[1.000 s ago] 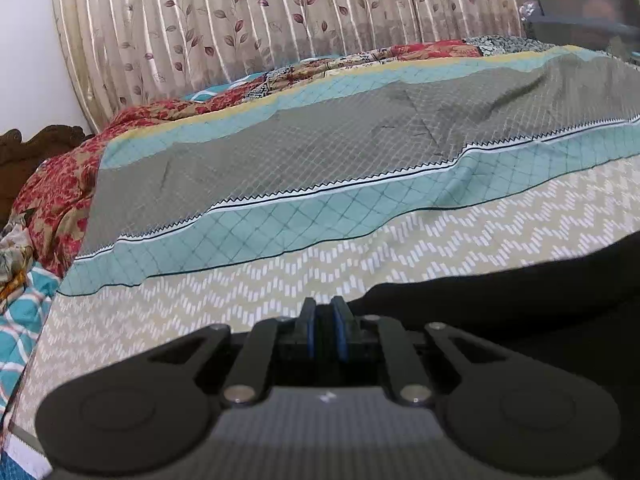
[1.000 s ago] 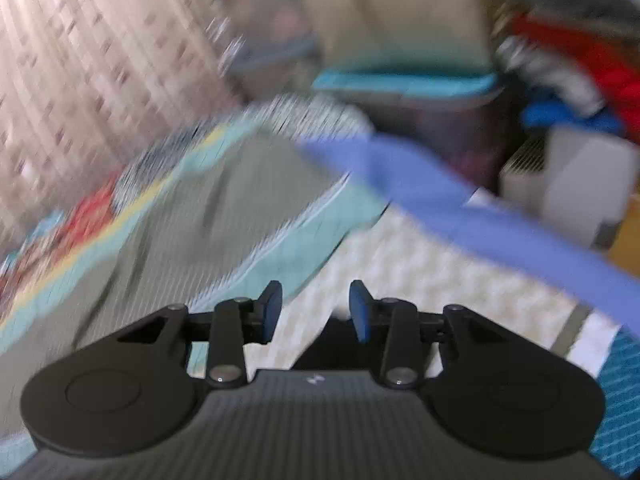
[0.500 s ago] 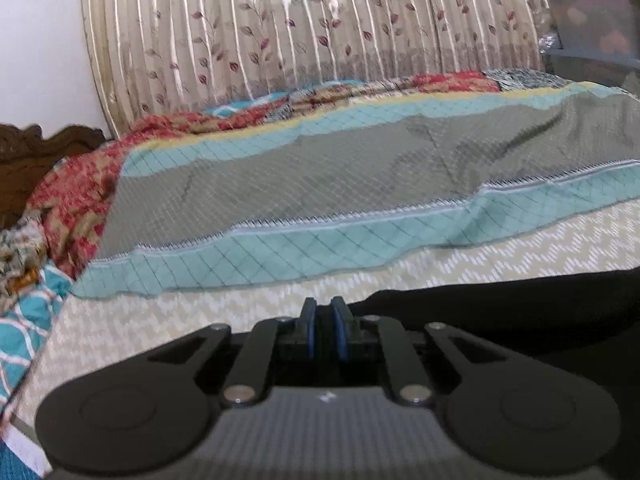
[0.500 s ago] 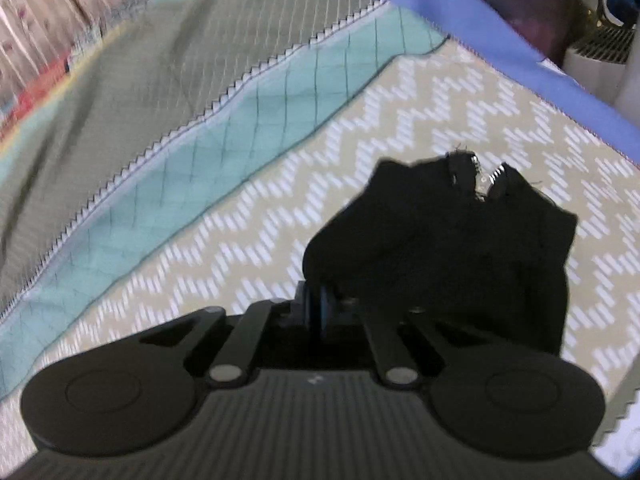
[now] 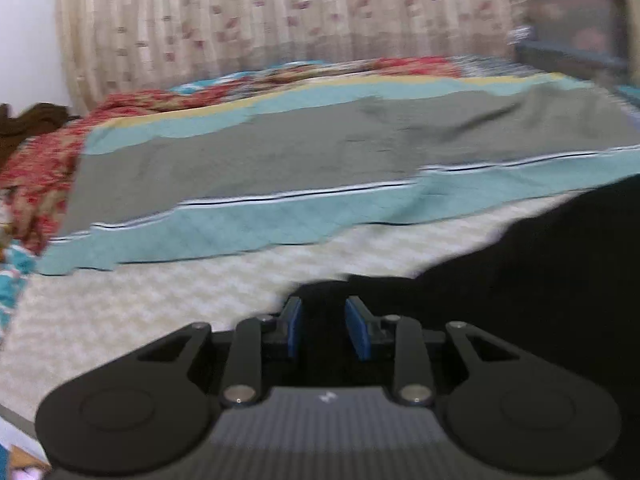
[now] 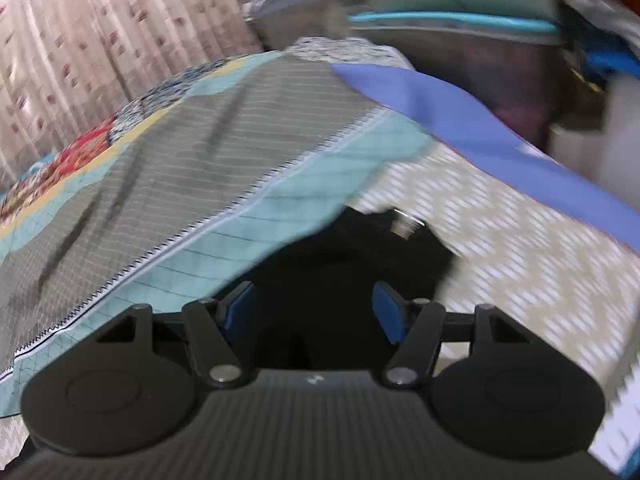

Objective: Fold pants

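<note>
The black pants (image 5: 552, 264) lie on the patterned bedspread (image 5: 280, 160), filling the lower right of the left wrist view. My left gripper (image 5: 323, 330) is open, its blue pads apart over the dark cloth edge. In the right wrist view the pants (image 6: 360, 252) lie bunched just ahead, with a metal button showing at the top. My right gripper (image 6: 314, 316) is open wide over them, and nothing is held. Both views are blurred by motion.
The bedspread has grey, teal and beige zigzag bands (image 6: 520, 240). A blue cloth strip (image 6: 460, 120) runs along the bed's right edge. Floral curtains (image 5: 240, 20) hang behind. A red quilt (image 5: 36, 160) is at the left, storage bins (image 5: 580, 24) at the right.
Both grippers were shut half a second ago and have opened, letting go of the black pants. The right gripper has tilted up, so more of the bed and room shows.
</note>
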`<state>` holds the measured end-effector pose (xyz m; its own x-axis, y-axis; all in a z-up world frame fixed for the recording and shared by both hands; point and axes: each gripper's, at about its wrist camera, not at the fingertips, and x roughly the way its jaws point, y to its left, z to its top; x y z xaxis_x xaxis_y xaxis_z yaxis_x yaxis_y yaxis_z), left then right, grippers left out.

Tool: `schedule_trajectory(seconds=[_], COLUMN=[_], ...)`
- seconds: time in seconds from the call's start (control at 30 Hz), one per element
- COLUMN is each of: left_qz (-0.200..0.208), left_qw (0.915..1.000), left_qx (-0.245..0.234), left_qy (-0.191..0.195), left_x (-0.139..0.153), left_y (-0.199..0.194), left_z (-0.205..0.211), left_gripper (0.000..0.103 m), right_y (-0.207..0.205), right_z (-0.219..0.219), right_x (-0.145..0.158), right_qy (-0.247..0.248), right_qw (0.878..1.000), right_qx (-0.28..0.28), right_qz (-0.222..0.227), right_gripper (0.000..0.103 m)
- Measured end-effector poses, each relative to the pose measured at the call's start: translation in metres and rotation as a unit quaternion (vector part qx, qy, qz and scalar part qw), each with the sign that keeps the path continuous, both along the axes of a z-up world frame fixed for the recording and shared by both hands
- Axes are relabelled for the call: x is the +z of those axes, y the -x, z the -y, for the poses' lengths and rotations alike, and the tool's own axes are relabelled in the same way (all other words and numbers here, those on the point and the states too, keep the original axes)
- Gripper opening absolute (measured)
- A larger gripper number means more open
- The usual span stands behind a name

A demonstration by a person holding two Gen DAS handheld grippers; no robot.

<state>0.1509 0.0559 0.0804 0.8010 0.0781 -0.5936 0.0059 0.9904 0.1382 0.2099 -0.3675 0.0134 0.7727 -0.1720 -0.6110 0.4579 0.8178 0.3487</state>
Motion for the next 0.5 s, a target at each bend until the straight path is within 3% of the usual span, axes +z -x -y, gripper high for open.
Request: schedule_trajectory(seconds=[0.1,0.2,0.23,0.27,0.3,0.33,0.4,0.43,0.5], left_qz=[-0.011,-0.013,-0.016,-0.021,-0.033,-0.055,-0.127,-0.134,-0.11], left_qw=[0.9969,0.9906,0.9886,0.9856,0.983,0.98,0.9731,0.9745,0.9763], left_qx=[-0.06,-0.12,-0.135,-0.154,-0.169,-0.182,-0.187,-0.178,-0.185], left_qy=[0.049,0.064,0.064,0.065,0.063,0.058,0.045,0.032,0.02], left_x=[0.004,0.003,0.001,-0.003,-0.011,-0.021,-0.051,-0.059,-0.052], left_y=[0.018,0.026,0.027,0.027,0.025,0.023,0.013,0.013,0.027], left_z=[0.037,0.089,0.106,0.124,0.137,0.15,0.164,0.165,0.161], left_gripper=[0.033,0.038,0.039,0.039,0.039,0.039,0.036,0.037,0.037], right_y=[0.027,0.03,0.028,0.025,0.019,0.011,0.004,0.003,0.009], right_z=[0.021,0.043,0.046,0.044,0.04,0.034,0.023,0.022,0.023], right_x=[-0.014,-0.037,-0.044,-0.045,-0.043,-0.042,-0.033,-0.028,-0.02], right_qy=[-0.029,-0.097,-0.119,-0.116,-0.101,-0.088,-0.022,0.014,0.056], right_qw=[0.998,0.99,0.988,0.989,0.992,0.995,0.997,0.996,0.991], right_qx=[-0.059,-0.103,-0.1,-0.094,-0.077,-0.049,-0.057,-0.077,-0.112], right_qz=[0.005,-0.015,-0.013,-0.008,-0.01,-0.022,-0.041,-0.05,-0.056], right_gripper=[0.069,0.071,0.067,0.055,0.002,0.004,0.004,0.004,0.009])
